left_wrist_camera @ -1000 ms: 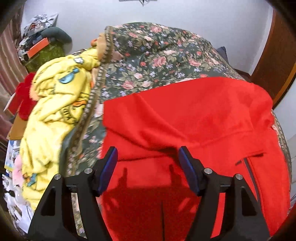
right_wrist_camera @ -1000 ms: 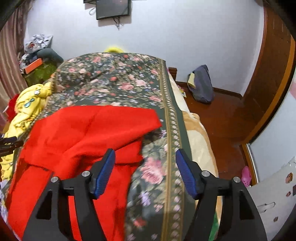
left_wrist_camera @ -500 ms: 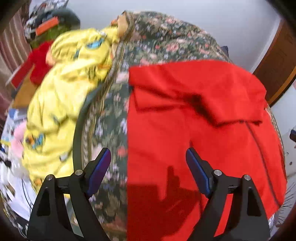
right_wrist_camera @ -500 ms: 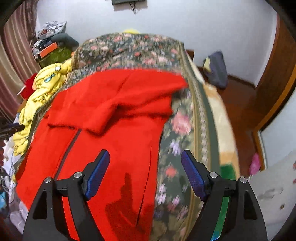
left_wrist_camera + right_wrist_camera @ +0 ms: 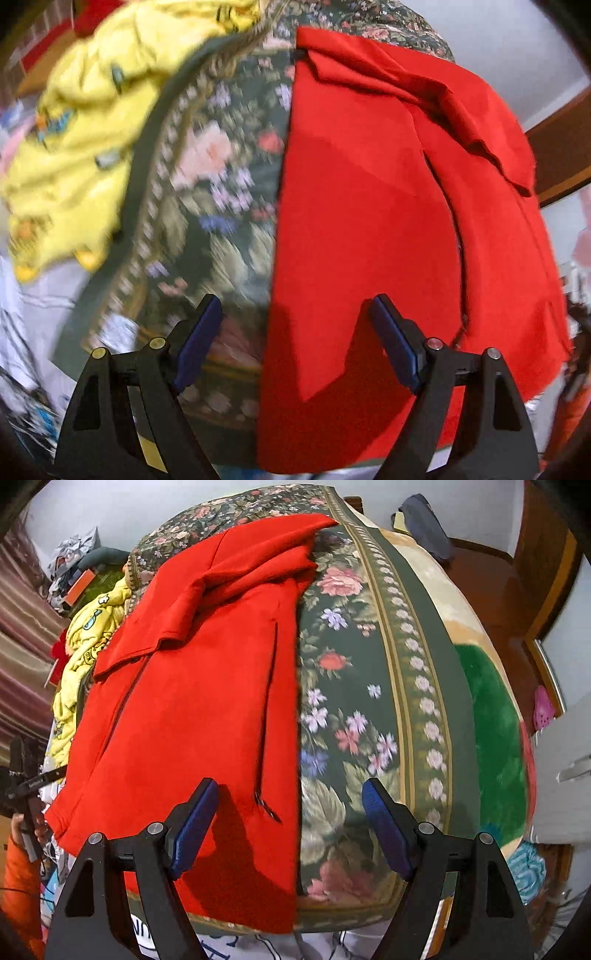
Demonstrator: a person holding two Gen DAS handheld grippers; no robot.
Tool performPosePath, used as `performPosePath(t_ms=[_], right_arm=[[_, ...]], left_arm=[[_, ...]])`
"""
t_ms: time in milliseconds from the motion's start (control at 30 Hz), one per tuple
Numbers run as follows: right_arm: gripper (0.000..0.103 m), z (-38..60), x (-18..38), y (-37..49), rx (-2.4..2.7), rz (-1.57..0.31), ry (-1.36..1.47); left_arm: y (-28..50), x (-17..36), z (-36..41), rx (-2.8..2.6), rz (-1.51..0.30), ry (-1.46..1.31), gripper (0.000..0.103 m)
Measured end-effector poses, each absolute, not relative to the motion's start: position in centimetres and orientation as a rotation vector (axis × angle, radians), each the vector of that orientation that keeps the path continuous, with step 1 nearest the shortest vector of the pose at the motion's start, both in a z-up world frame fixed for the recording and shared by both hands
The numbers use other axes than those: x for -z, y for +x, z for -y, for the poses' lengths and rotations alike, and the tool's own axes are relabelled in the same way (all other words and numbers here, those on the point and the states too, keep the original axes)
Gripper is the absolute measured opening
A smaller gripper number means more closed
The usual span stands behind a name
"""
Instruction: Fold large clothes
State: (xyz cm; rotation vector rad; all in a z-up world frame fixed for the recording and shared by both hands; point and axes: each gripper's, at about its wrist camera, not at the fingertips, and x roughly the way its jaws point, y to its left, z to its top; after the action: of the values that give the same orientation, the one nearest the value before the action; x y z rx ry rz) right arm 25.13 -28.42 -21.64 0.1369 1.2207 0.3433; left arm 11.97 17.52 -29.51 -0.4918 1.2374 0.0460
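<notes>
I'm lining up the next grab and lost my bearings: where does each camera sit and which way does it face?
Left wrist: on the left claw, angled down at the red coat's left edge; open fingers show.
Right wrist: on the right claw, angled down at the coat's right edge; open fingers show, the left claw at far left.
Shared: the coat, floral bedspread, yellow garment.

A floral bedspread [image 5: 369,686] covers the bed; a yellow blanket [image 5: 85,133] (cartoon print) lies bunched at its left, a dark bag [image 5: 424,528] far right.
</notes>
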Motion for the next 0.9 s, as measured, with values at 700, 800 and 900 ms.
performPosePath(t_ms=[700, 800, 900], right_arm=[[0.015, 24.9, 22.0, 25.9, -0.565, -1.182, 0.225], [0.014, 24.2, 21.5, 25.9, -0.576, -1.154, 0.197], [0.014, 23.4, 20.2, 26.1, -0.606, -1.110, 0.192]], left_arm=[[12.3, 26.9, -14.5, 0.059, -1.156, -0.569, 0.005], [13.5, 24.3, -14.0, 0.098, -1.089, -0.562, 0.005], [14.8, 21.1, -13.4, 0.136, -1.019, -0.529, 0.004]])
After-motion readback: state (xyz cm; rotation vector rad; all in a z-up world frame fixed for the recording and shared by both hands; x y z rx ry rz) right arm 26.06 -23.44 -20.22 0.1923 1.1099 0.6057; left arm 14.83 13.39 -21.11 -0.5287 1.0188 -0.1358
